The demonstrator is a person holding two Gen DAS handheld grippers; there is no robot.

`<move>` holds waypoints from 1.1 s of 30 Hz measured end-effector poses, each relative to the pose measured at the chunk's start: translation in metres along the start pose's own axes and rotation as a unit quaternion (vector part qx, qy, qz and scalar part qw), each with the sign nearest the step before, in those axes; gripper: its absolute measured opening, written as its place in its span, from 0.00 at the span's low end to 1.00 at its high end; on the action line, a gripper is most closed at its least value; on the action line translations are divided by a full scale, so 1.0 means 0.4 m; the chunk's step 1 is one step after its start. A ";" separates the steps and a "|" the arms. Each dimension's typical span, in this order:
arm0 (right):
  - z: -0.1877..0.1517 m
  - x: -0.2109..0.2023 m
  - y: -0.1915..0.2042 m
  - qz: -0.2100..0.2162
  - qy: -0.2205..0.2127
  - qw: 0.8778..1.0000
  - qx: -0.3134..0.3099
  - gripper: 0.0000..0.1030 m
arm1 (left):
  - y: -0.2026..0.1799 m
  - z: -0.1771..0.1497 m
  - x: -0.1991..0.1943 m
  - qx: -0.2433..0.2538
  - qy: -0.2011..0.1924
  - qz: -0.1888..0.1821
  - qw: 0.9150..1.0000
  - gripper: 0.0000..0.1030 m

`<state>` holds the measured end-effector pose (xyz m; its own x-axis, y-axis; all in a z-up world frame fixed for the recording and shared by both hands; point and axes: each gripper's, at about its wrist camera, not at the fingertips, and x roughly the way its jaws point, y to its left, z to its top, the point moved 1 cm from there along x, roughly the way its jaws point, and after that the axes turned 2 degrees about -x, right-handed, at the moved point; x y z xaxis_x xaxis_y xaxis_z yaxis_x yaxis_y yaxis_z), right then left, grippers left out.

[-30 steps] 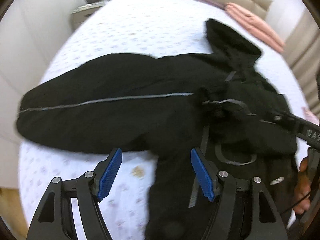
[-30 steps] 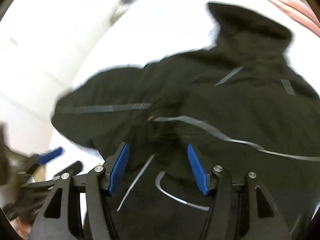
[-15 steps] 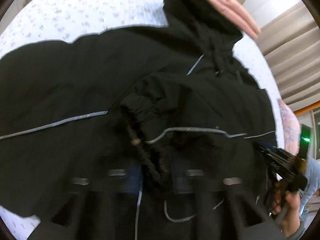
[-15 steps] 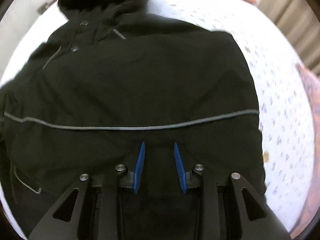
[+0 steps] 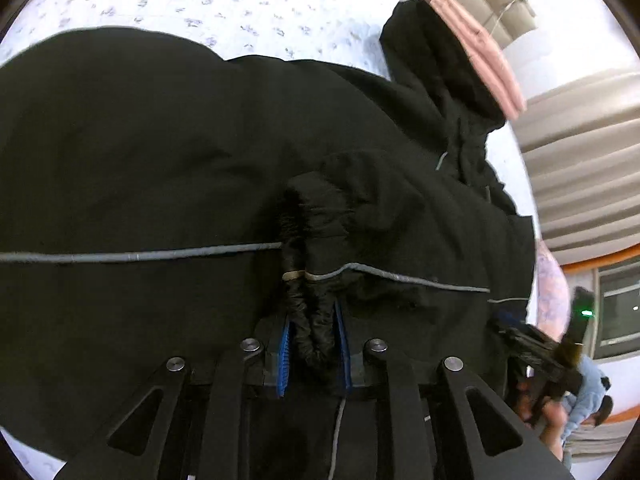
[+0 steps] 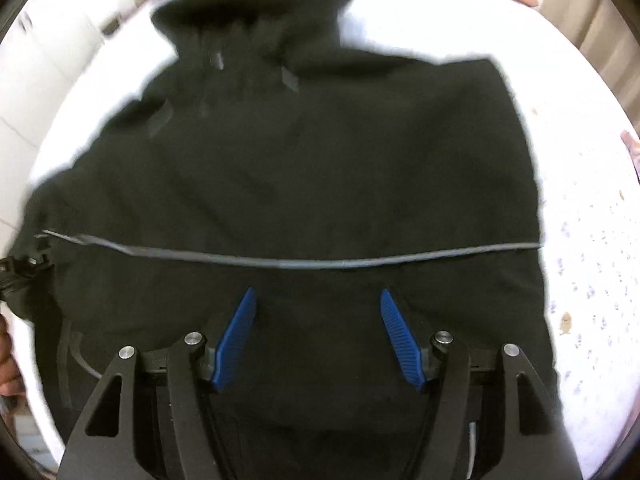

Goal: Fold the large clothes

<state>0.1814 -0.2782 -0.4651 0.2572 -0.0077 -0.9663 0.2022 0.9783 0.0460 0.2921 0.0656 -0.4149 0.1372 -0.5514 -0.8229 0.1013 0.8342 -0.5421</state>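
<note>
Black jacket (image 6: 320, 168) is spread out on the bed (image 5: 224, 0), hood pointing toward the headboard. Left tool (image 5: 314, 344) is clamped on the bunched-up sleeve cuff (image 5: 308, 280) lying on the jacket's body. Right tool (image 6: 318, 336) has just been opening; its blue pads sit apart over the jacket's lower part, gripping nothing.

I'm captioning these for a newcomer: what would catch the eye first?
A big black jacket spread over the flowered bed fills both views, a grey stripe running across it. The left gripper pinches the bunched cuff, while the right gripper hangs open above the cloth.
</note>
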 end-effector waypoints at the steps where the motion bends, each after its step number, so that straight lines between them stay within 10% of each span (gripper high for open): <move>1: 0.003 0.004 0.002 -0.002 -0.008 1.000 -0.002 0.69 | 0.002 -0.003 -0.007 -0.007 -0.002 -0.002 1.000 0.20; 8: 0.049 -0.039 0.033 0.016 -0.016 1.000 -0.010 0.69 | -0.122 -0.047 -0.147 0.073 -0.082 0.077 0.991 0.25; 11: 0.050 -0.072 0.094 0.032 -0.041 0.998 -0.025 0.69 | -0.184 -0.057 -0.203 0.092 -0.119 0.052 0.987 0.37; 20: 0.012 0.043 0.161 0.021 0.013 1.000 -0.019 0.69 | -0.167 -0.052 0.086 0.101 -0.016 0.118 0.988 0.43; 33: 0.031 0.069 0.127 0.006 0.017 1.000 -0.019 0.74 | -0.089 -0.128 -0.157 0.055 -0.082 0.127 0.987 0.43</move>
<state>0.2106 -0.2312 -0.4863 0.2266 0.0102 -0.9739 0.1628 0.9855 0.0482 0.2296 0.0709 -0.3528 0.3286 -0.3254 -0.8866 0.1477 0.9449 -0.2921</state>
